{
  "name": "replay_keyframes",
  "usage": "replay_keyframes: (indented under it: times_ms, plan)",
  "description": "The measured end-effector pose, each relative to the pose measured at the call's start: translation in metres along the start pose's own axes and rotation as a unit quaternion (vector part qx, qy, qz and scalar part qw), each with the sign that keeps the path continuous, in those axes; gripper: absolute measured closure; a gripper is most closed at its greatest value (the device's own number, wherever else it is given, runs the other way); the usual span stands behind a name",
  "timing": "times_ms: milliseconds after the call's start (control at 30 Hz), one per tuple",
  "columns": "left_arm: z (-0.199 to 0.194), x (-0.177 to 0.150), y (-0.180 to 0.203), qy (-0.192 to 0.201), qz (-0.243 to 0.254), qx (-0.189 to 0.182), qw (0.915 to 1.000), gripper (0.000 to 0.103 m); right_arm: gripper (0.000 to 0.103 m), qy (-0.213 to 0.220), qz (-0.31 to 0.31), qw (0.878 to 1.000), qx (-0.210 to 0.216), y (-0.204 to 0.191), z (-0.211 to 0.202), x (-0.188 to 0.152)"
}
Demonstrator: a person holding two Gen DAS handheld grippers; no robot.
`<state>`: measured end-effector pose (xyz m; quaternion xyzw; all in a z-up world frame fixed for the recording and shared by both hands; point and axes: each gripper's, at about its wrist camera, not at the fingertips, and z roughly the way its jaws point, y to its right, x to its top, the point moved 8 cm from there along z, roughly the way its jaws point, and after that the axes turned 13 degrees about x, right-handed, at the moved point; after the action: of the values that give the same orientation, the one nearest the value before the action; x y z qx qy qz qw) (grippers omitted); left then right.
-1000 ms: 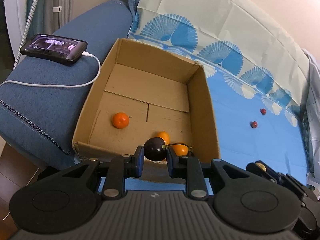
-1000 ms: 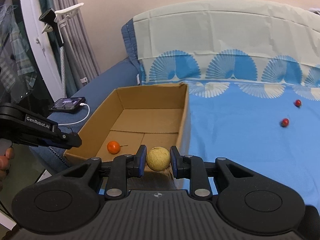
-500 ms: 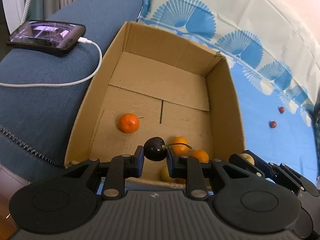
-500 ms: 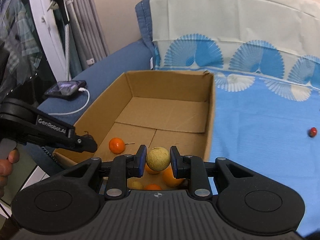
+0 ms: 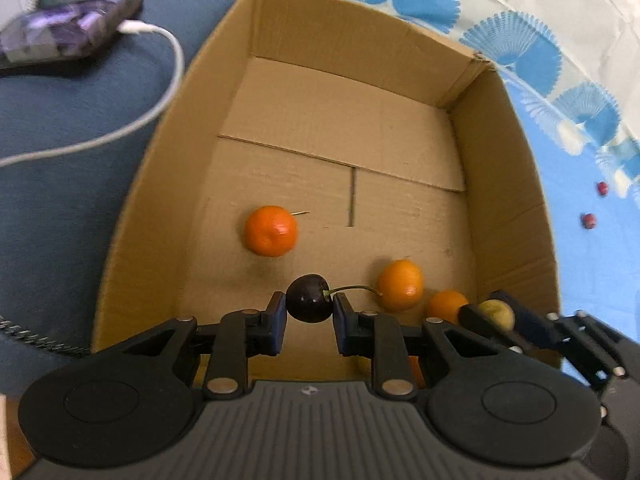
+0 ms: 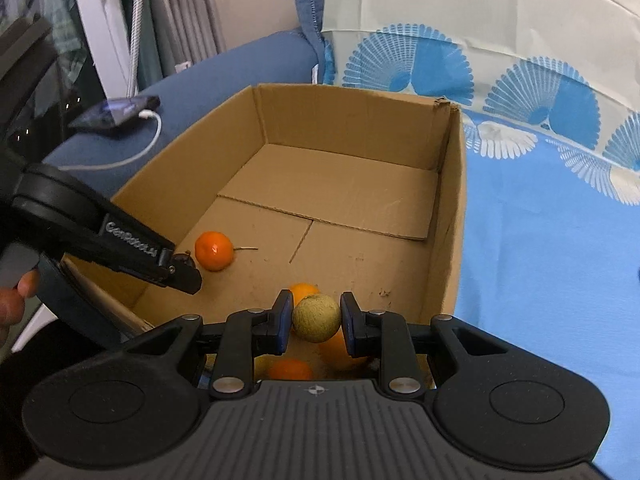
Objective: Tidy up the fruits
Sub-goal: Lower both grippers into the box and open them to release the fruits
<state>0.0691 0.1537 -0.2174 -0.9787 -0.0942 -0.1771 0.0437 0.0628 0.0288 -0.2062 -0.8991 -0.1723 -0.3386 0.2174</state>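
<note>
An open cardboard box [image 5: 352,40] holds several small oranges, one apart on the left [image 5: 271,231] and others at the near right [image 5: 401,284]. My left gripper [image 5: 309,308] hangs low over the box's near end with a dark cherry [image 5: 309,298] between its pads. Its jaws are opening, though the pads still touch the cherry. My right gripper [image 6: 316,316] is shut on a pale yellow round fruit [image 6: 316,317] just above the oranges [image 6: 304,290] in the near right corner. The left gripper [image 6: 184,268] also shows at the box's near left.
A phone [image 5: 68,32] with a white cable [image 5: 168,64] lies on the blue sofa arm left of the box. Two small red fruits [image 5: 590,221] lie on the blue cloth to the right. A person's hand [image 6: 16,296] holds the left gripper.
Both grippers have come down and forward over the box's near end, each with its fruit still between the pads. The box now fills both views.
</note>
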Motion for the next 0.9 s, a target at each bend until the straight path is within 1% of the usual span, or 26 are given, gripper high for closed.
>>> replay_keyframes:
  times_ms: [33, 67, 100, 167, 200, 267, 367, 433, 500, 567, 667, 733, 800, 833, 900]
  plan:
    - [0.002, 0.000, 0.001, -0.006, -0.002, -0.015, 0.9999, 0.063, 0.063, -0.008, 0.001, 1.000, -0.002, 0.001, 0.002, -0.001]
    - [0.003, -0.001, 0.002, -0.011, -0.004, -0.024, 0.9997, 0.039, 0.046, -0.016, 0.005, 1.000, -0.005, 0.001, 0.004, -0.002]
    - [0.002, 0.000, 0.002, -0.007, -0.015, -0.020, 0.9997, 0.016, 0.040, -0.012, 0.007, 1.000, -0.007, -0.001, 0.003, -0.001]
    - [-0.007, 0.001, -0.002, 0.020, -0.030, -0.002, 0.9994, 0.003, 0.028, -0.004, 0.005, 1.000, -0.006, -0.005, -0.003, 0.001]
    - [-0.013, 0.001, -0.003, 0.033, -0.023, 0.007, 0.9992, 0.001, 0.026, -0.002, 0.004, 1.000, -0.006, -0.007, -0.007, 0.001]
    - [-0.024, -0.002, -0.004, 0.046, -0.007, 0.017, 0.9988, 0.001, 0.019, 0.003, 0.009, 1.000, -0.009, -0.008, -0.018, 0.002]
    - [-0.042, -0.014, -0.006, 0.053, 0.007, 0.037, 0.9979, 0.000, 0.015, 0.012, 0.023, 1.000, -0.009, -0.009, -0.043, 0.002]
    - [-0.056, -0.024, -0.007, 0.061, 0.015, 0.048, 0.9969, 0.000, 0.014, 0.019, 0.034, 0.999, -0.015, -0.011, -0.063, -0.002]
    - [-0.069, -0.036, -0.010, 0.068, 0.015, 0.063, 0.9956, 0.000, 0.013, 0.025, 0.041, 0.999, -0.022, -0.013, -0.082, -0.007]
    - [-0.083, -0.047, -0.013, 0.074, 0.007, 0.064, 0.9952, 0.000, 0.009, 0.035, 0.046, 0.998, -0.032, -0.017, -0.101, -0.015]
    - [-0.103, -0.063, -0.013, 0.089, 0.006, 0.065, 0.9939, 0.000, 0.008, 0.044, 0.047, 0.997, -0.036, -0.026, -0.125, -0.026]
    - [-0.116, -0.074, -0.012, 0.101, 0.009, 0.072, 0.9922, 0.000, 0.006, 0.056, 0.043, 0.997, -0.036, -0.033, -0.141, -0.030]
    - [-0.126, -0.088, -0.012, 0.108, 0.000, 0.087, 0.9903, 0.000, 0.004, 0.069, 0.034, 0.996, -0.039, -0.040, -0.153, -0.031]
    - [-0.130, -0.095, -0.011, 0.110, -0.004, 0.088, 0.9901, 0.000, 0.003, 0.074, 0.028, 0.996, -0.039, -0.043, -0.158, -0.032]
    - [-0.138, -0.107, -0.005, 0.110, 0.003, 0.079, 0.9908, 0.000, 0.003, 0.086, 0.016, 0.995, -0.040, -0.050, -0.169, -0.033]
